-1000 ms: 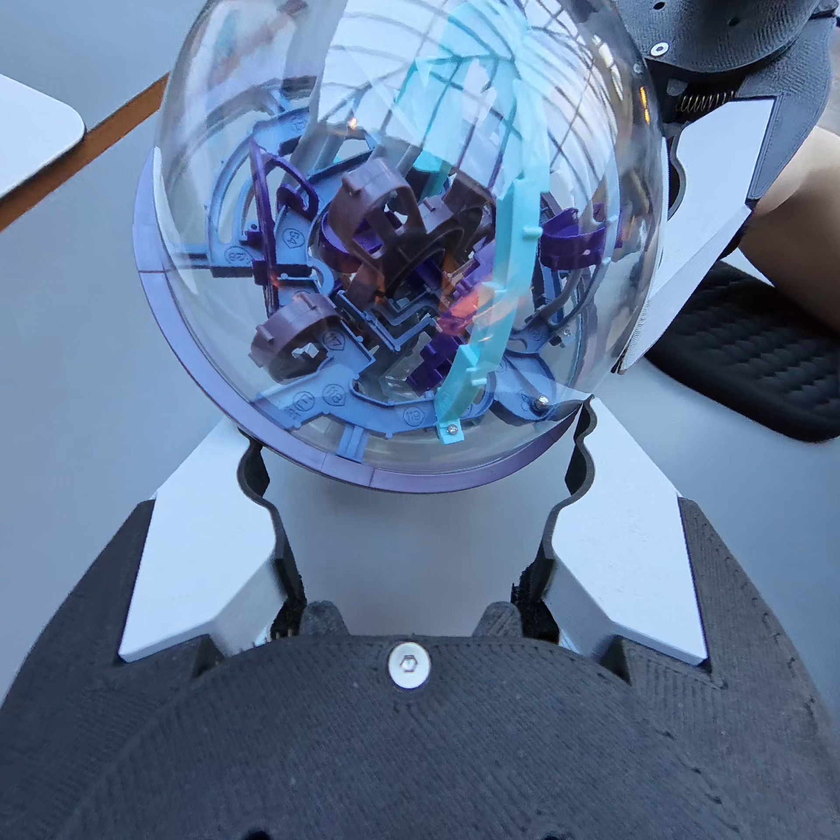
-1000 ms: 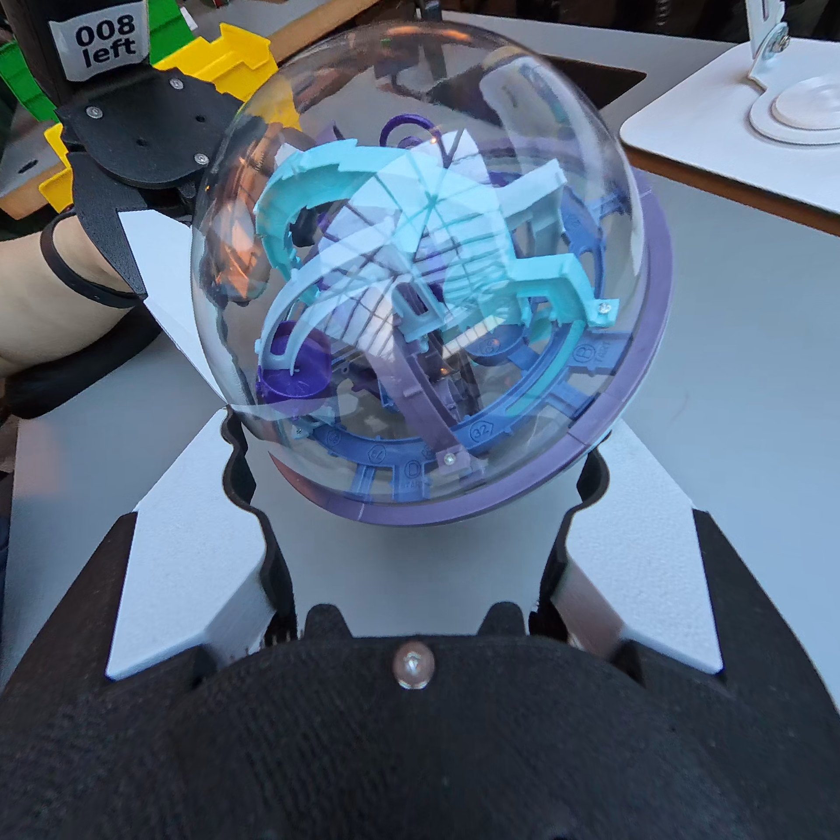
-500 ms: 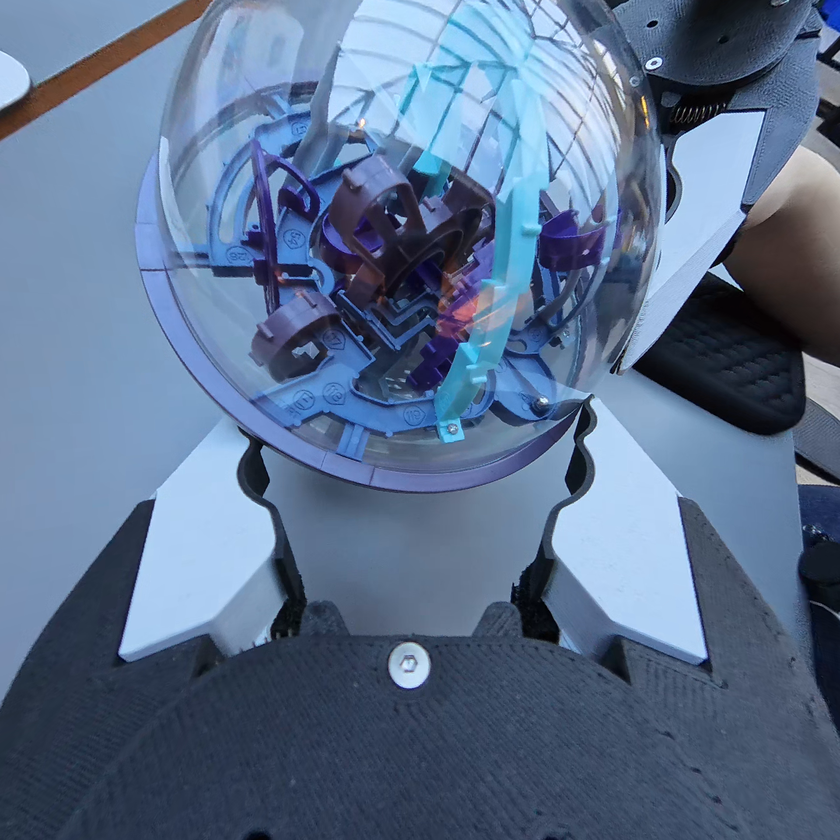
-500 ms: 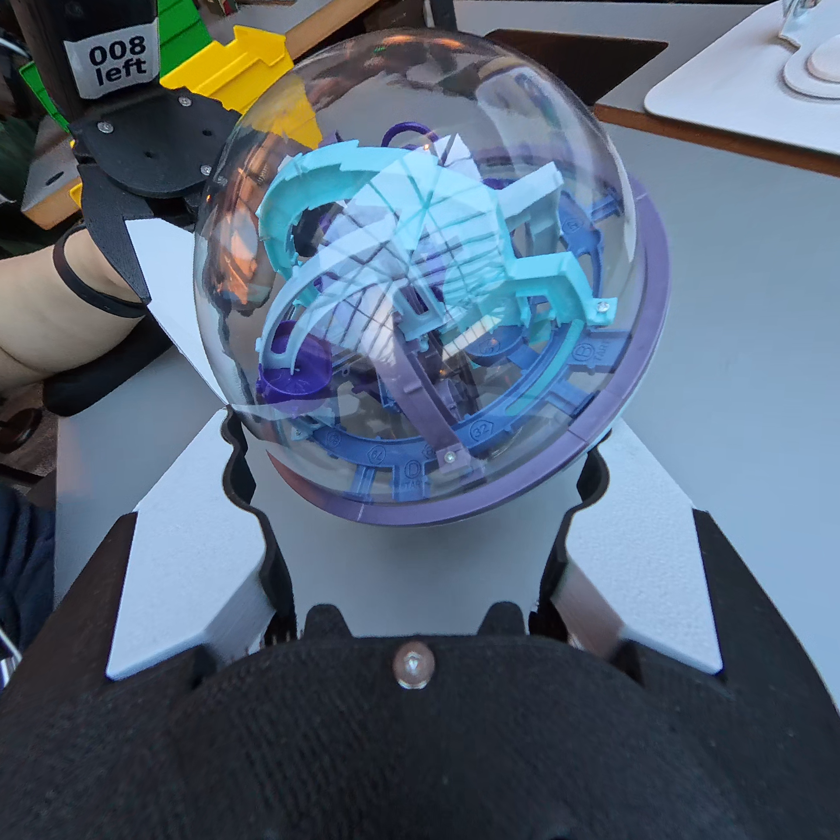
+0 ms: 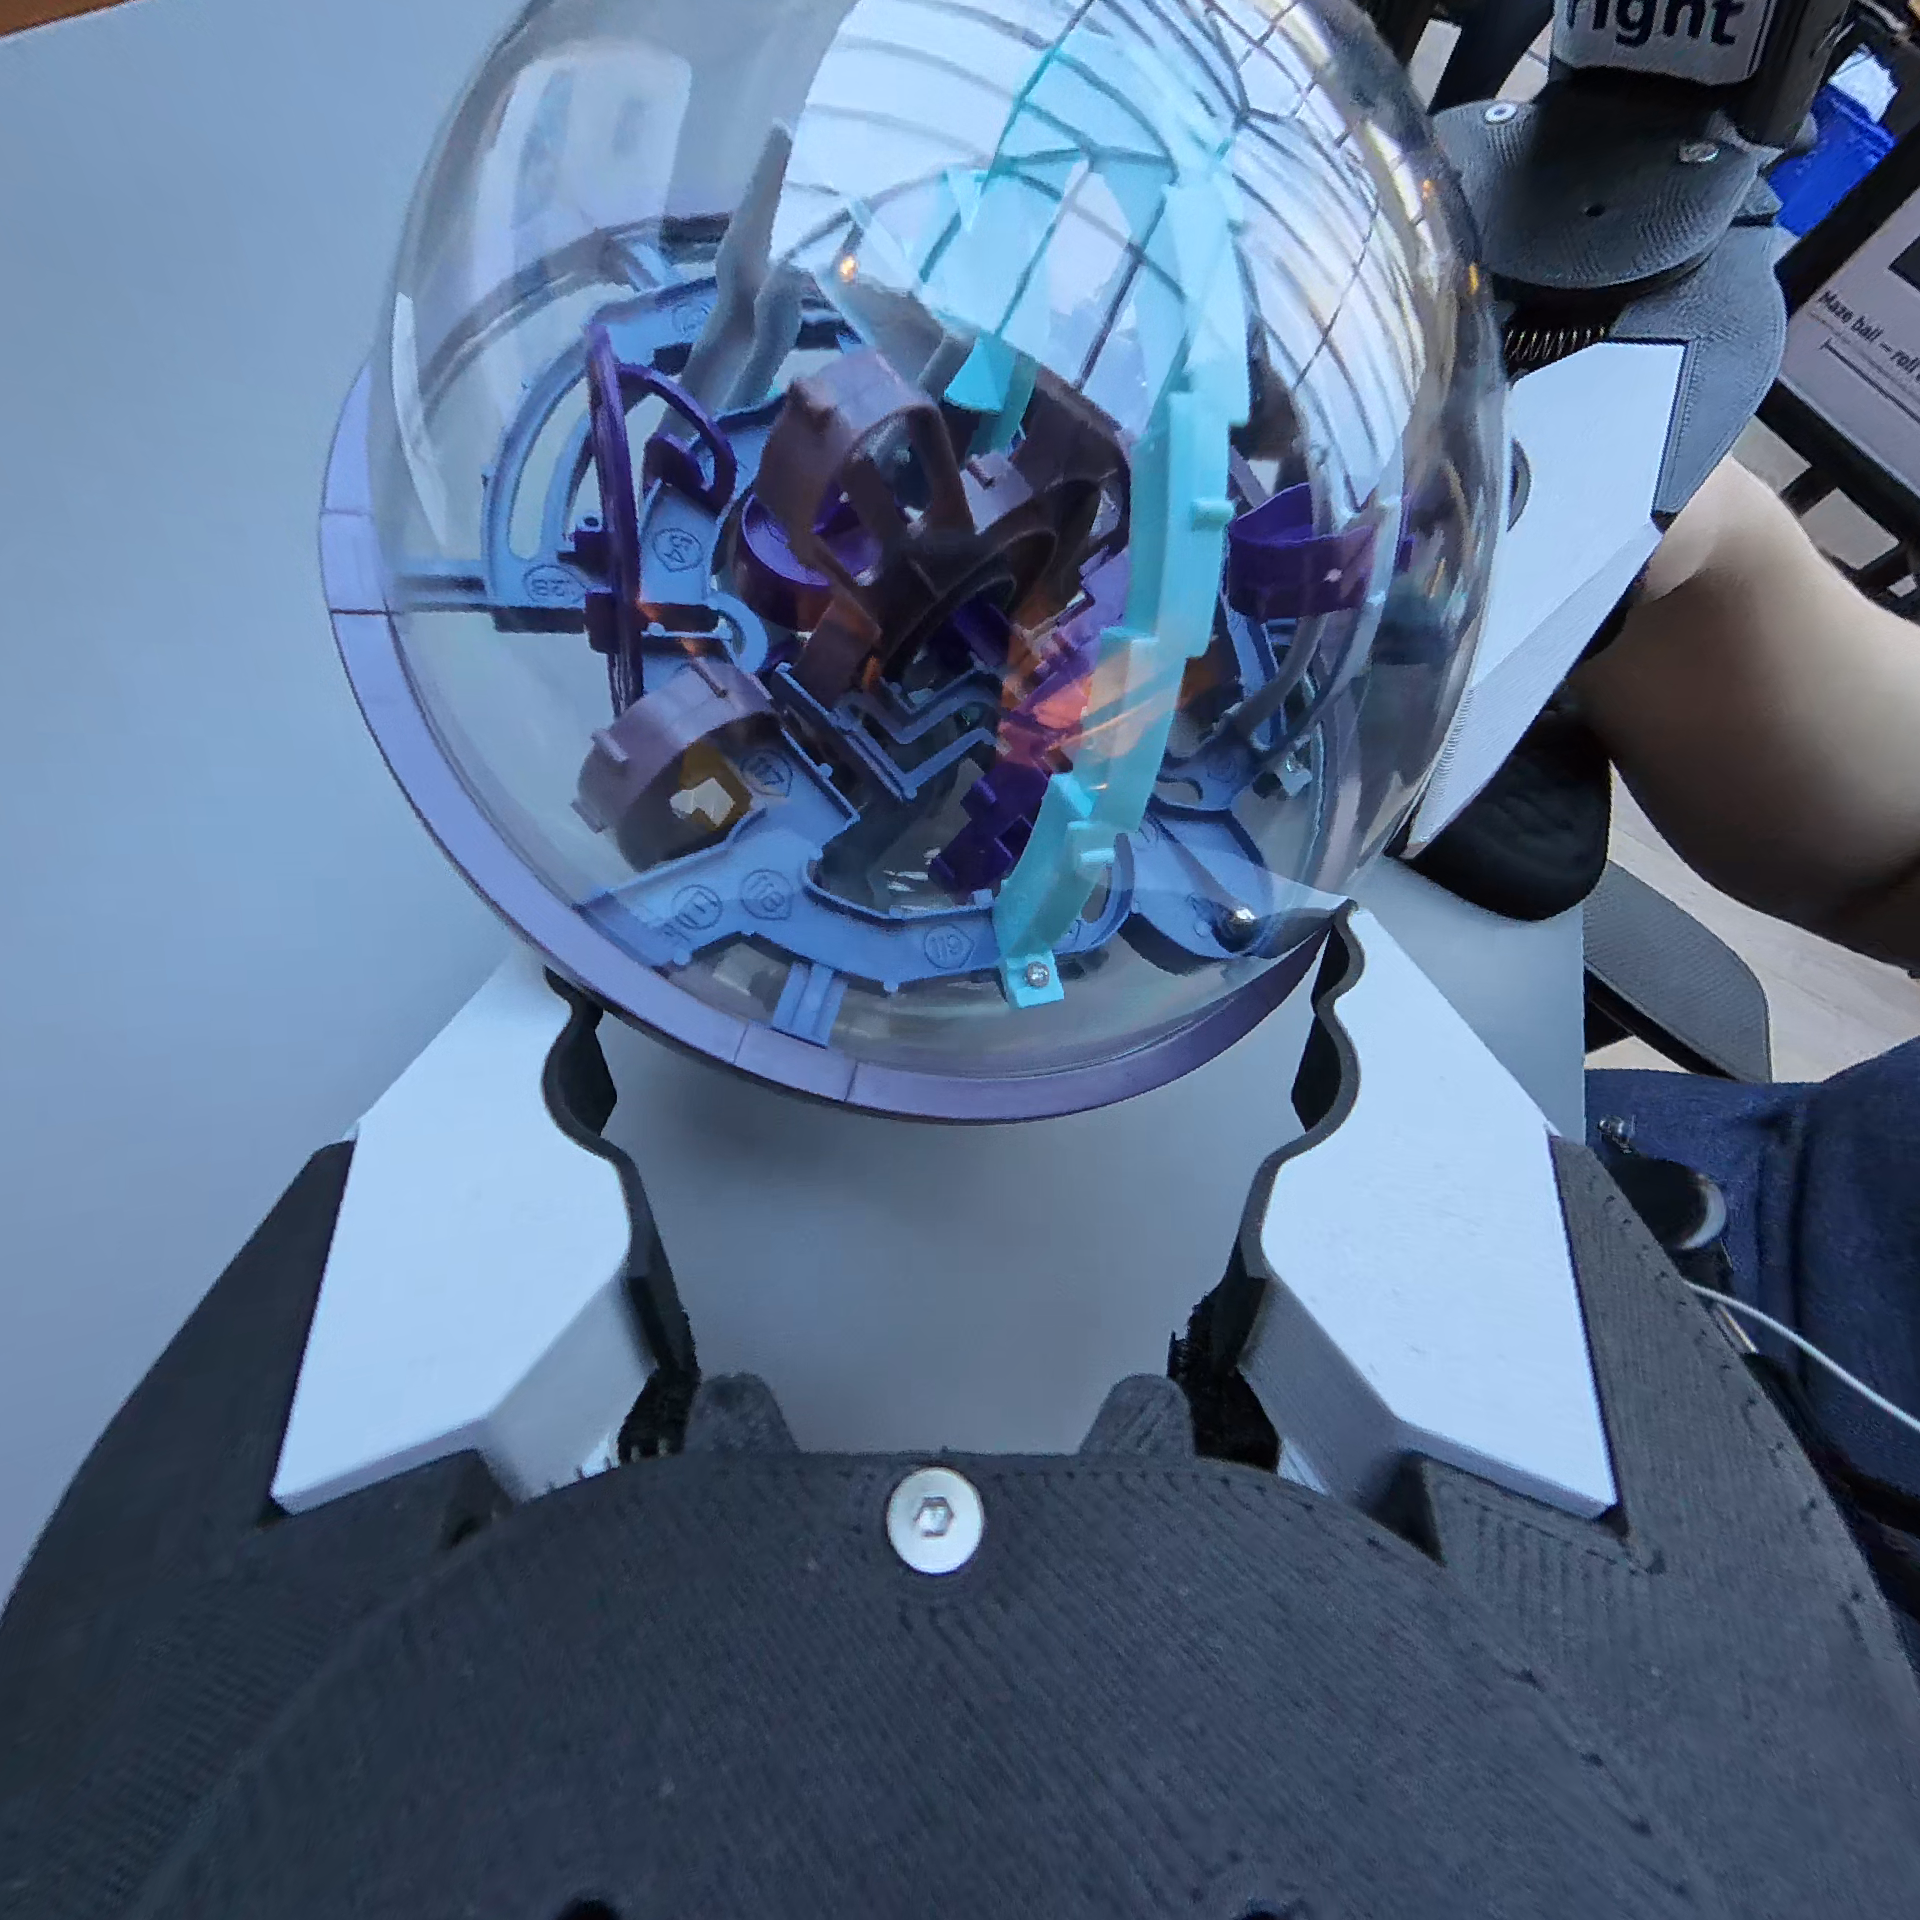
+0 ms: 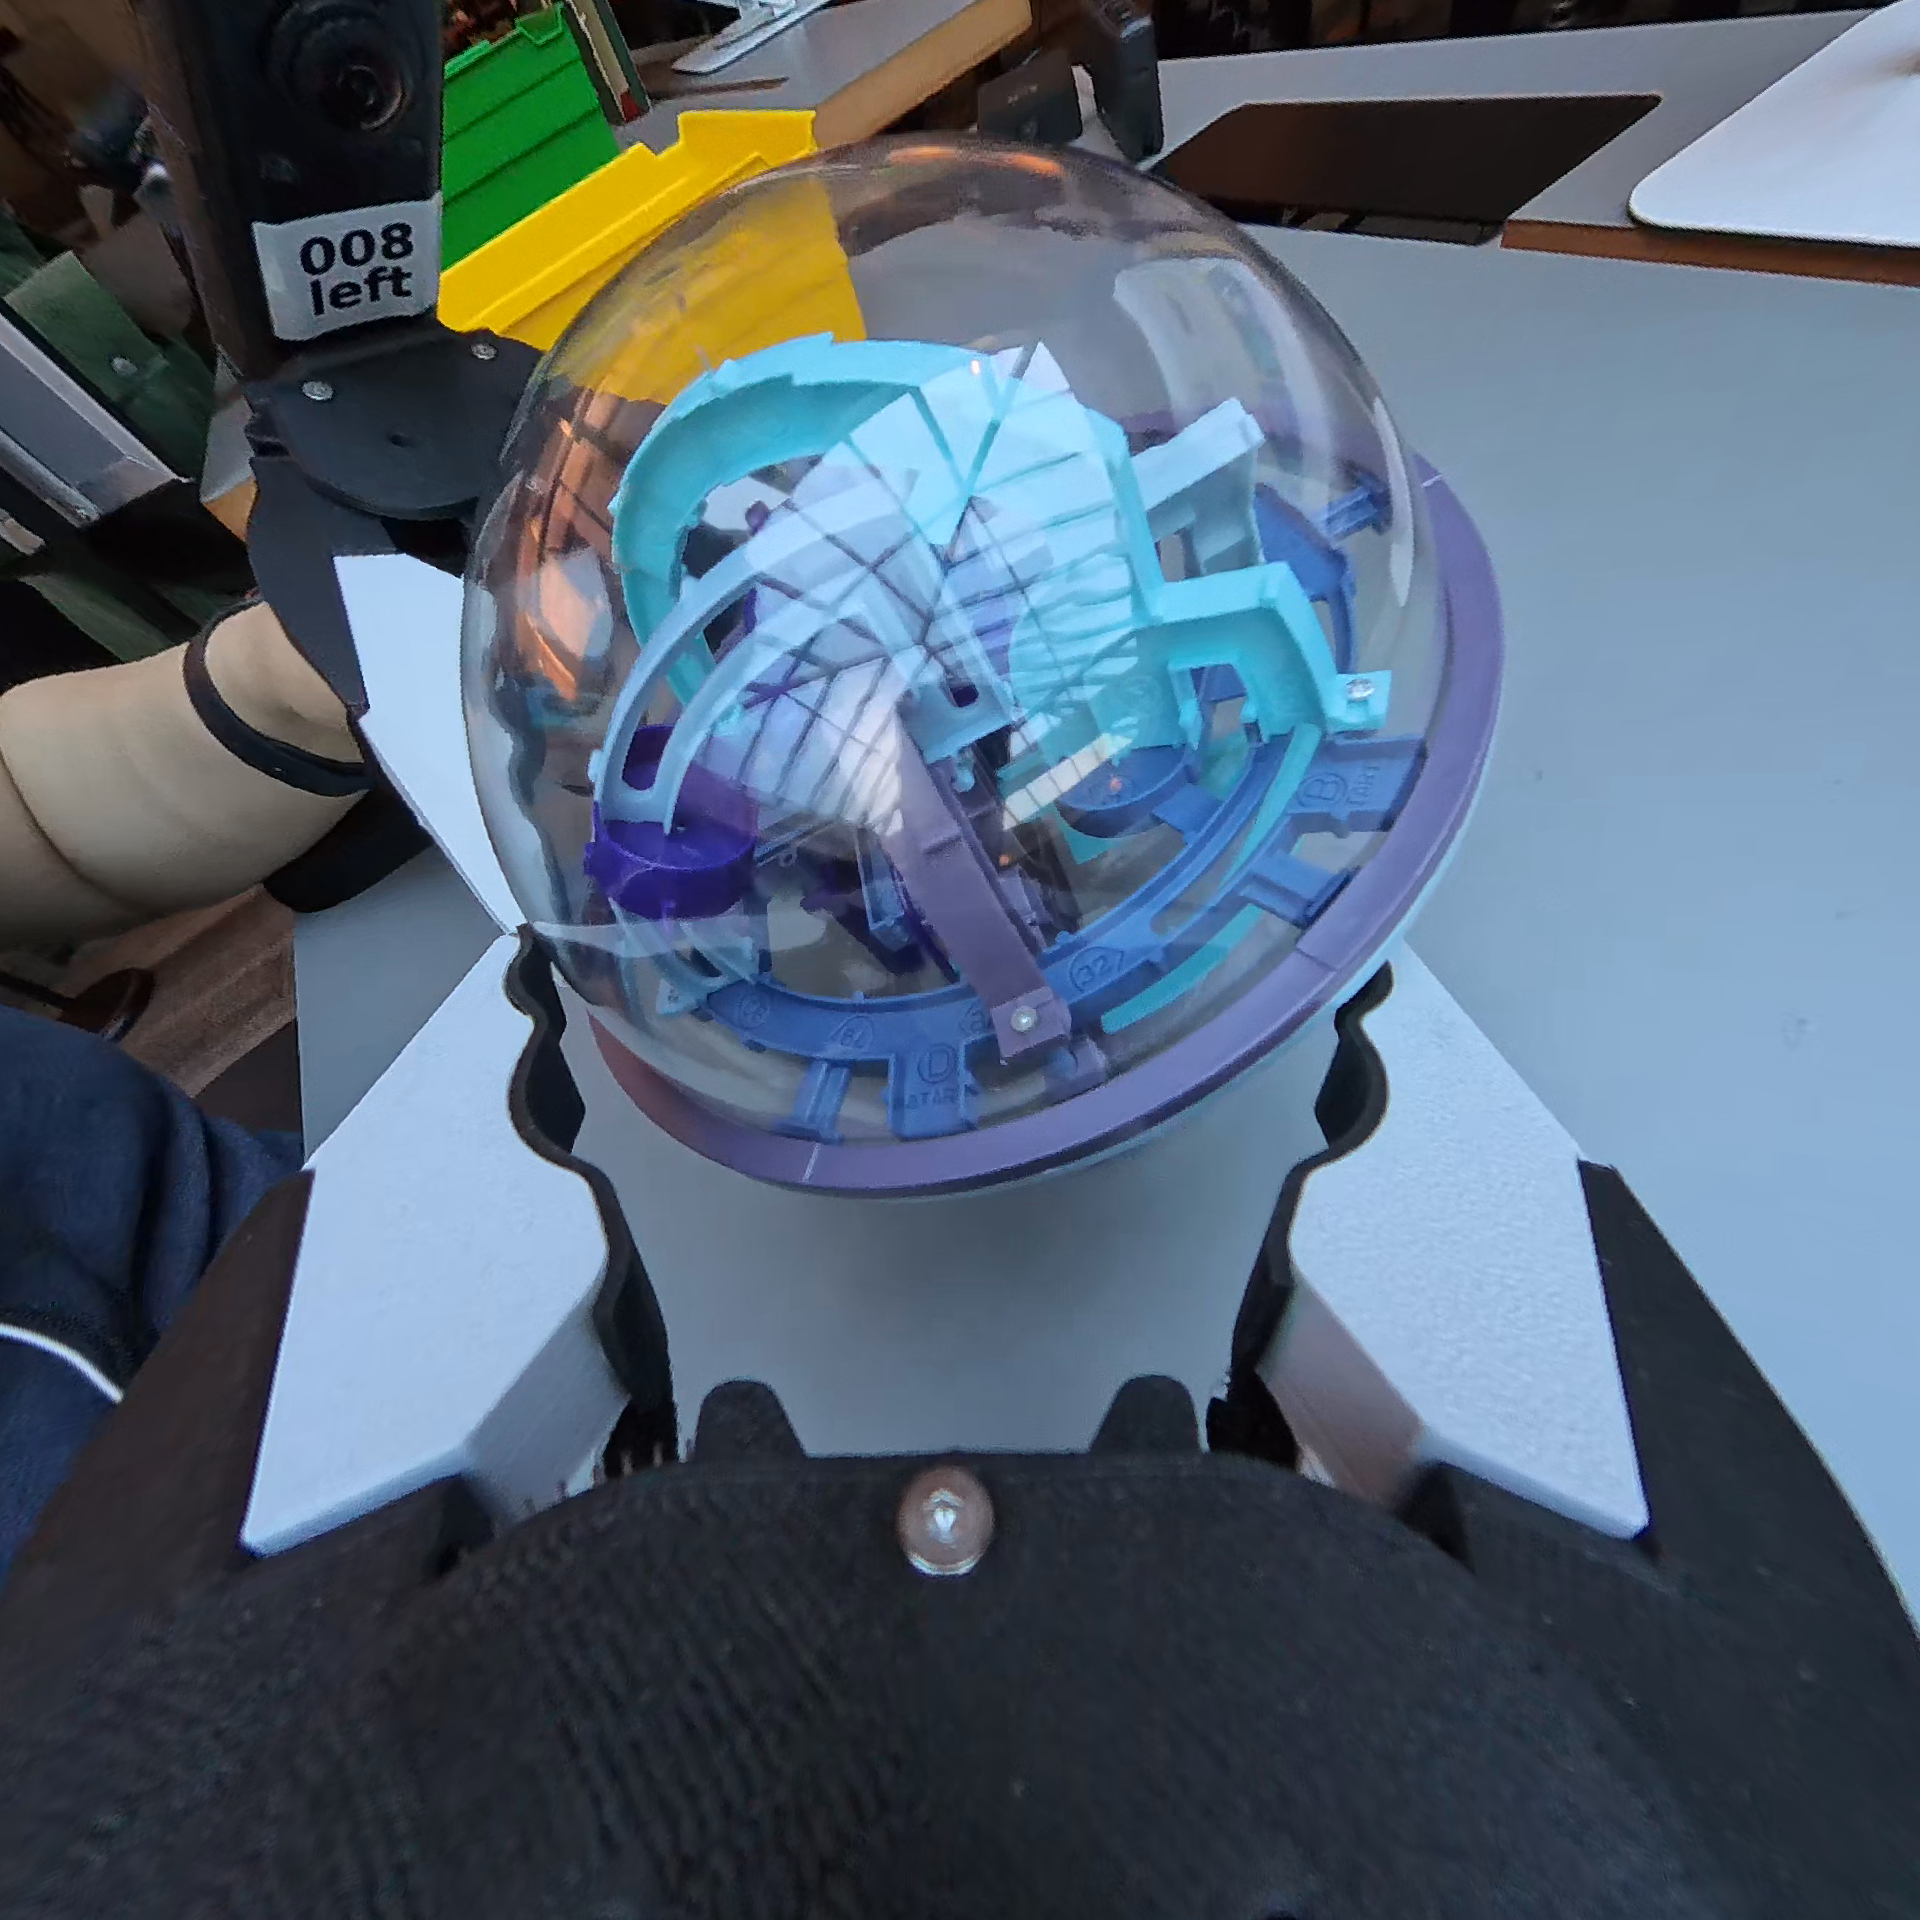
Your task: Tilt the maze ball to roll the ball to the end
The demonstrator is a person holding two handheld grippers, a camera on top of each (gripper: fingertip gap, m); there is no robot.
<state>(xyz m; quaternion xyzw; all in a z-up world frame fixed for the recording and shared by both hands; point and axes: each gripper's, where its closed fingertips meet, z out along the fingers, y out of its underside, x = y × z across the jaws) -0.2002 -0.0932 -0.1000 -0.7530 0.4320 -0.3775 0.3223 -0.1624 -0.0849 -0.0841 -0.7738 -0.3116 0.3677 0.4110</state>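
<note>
The maze ball (image 5: 914,540) is a clear sphere with a purple rim and blue, teal and brown tracks inside. It is held above the grey table (image 5: 156,623). My left gripper (image 5: 951,966) is shut on its lower edge, one fingertip on each side. My right gripper (image 6: 945,961) grips the same ball (image 6: 966,644) from the opposite side. Each gripper also shows in the other view: the right one (image 5: 1558,436) at the top right, the left one (image 6: 353,488) at the upper left. A small silver bead (image 5: 1240,916) sits on a blue track near the rim; I cannot tell whether it is the ball or a screw.
A person's forearms (image 6: 135,779) (image 5: 1787,727) hold the grippers. A black pad (image 5: 1507,831) lies under the right arm. Yellow (image 6: 623,229) and green (image 6: 520,114) bins stand behind the table. A white board (image 6: 1787,177) lies at the far right. Dark blue clothing (image 5: 1766,1195) is at the table's near edge.
Both grippers have swung together with the maze ball in them. The far table edge has left the left wrist view and the person's lap has come into both views. The grips are unchanged.
</note>
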